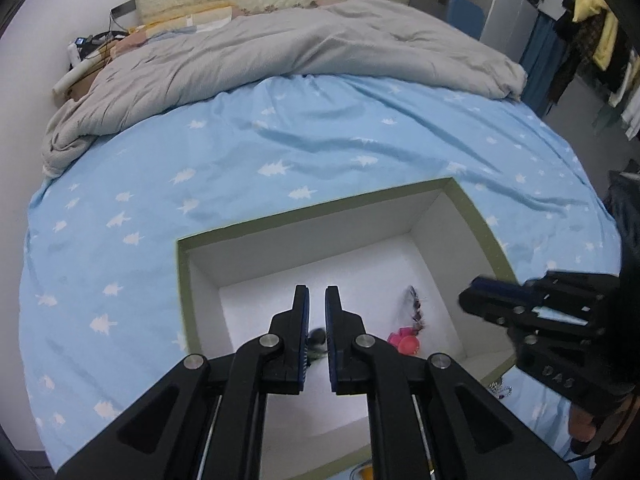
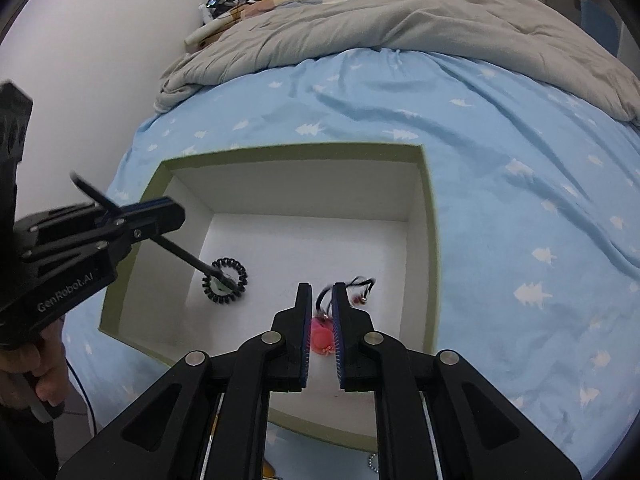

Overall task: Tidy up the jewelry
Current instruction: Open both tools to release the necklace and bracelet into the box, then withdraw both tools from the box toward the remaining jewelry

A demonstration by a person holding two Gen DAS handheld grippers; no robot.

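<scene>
Left tongs (image 1: 317,294) hide most of the coil hair tie (image 2: 224,274)

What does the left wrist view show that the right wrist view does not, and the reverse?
Only the left wrist view shows clothes hanging at the far right. Only the right wrist view shows the black spiral hair tie whole, with a thin black stick from the left gripper reaching it. Both show the open white box, the pink ornament in it, the blue sheet and grey duvet.
</scene>
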